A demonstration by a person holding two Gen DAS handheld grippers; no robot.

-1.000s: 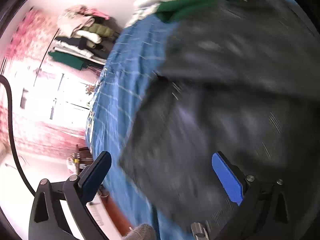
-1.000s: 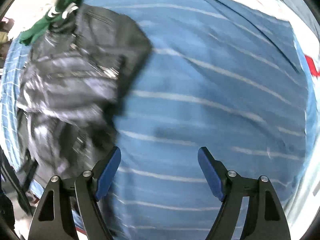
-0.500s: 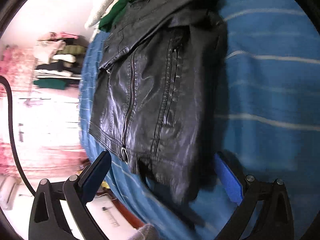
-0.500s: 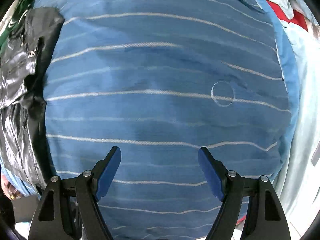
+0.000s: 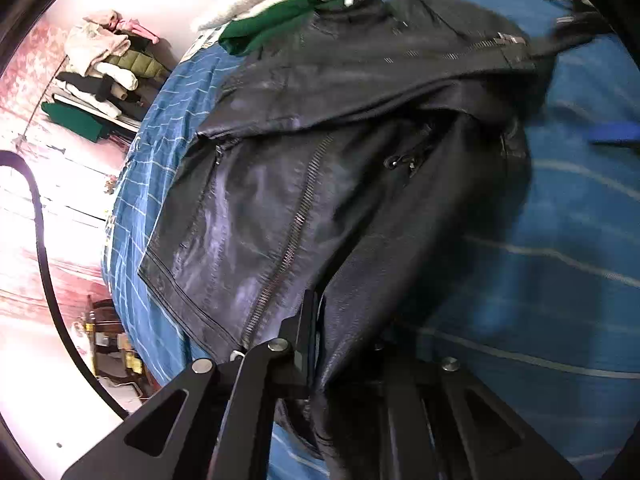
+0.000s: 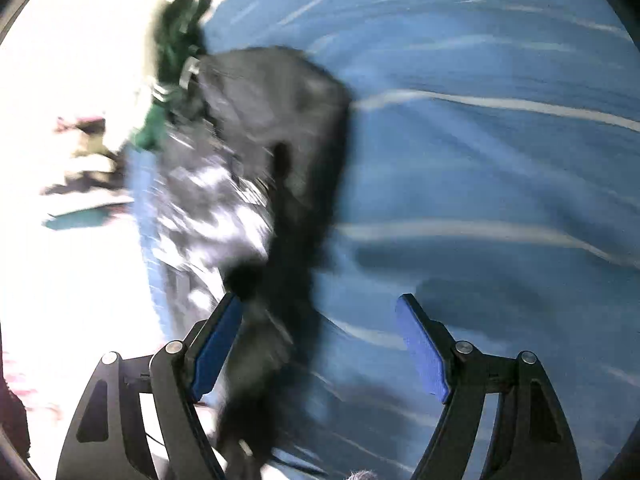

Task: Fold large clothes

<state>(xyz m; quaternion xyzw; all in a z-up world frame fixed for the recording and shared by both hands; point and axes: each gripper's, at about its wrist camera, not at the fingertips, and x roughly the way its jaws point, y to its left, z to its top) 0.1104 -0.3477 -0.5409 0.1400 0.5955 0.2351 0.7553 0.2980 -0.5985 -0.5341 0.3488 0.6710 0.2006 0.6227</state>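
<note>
The left gripper (image 5: 318, 320) has just closed, and its two jaws now stand pressed together on the near hem of a black leather jacket (image 5: 320, 152), pinching a fold of leather between the pads. The jacket spreads away from those jaws across a blue bedspread (image 5: 540, 272) with thin pale stripes. One long metal zipper (image 5: 296, 224) runs up the jacket from just ahead of the closed jaws, and a smaller zipped pocket (image 5: 404, 160) lies further ahead and to the right of them. No brand, label or writing can be read on the jacket or anywhere else.

Beyond the jacket's collar, at the far end from the left gripper, one green garment (image 5: 280, 20) with white stripes lies bunched against a pale, fuzzy piece of cloth (image 5: 256, 0). Far off to the left of the jaws, a rack (image 5: 100, 80) holds a stack of folded clothes in cream, olive, black and dark green; how many cannot be counted. A black cable (image 5: 44, 240) curves down the left edge of that view.

The right gripper (image 6: 320, 344) is spread wide with nothing pressed between its blue pads (image 6: 424, 356). This view is badly blurred. The same jacket (image 6: 260, 160) lies ahead and to the left, and a dark edge of it reaches in between the jaws beside the left pad; whether it touches that pad cannot be told. Striped bedspread (image 6: 500, 180) fills everything ahead and to the right.
</note>
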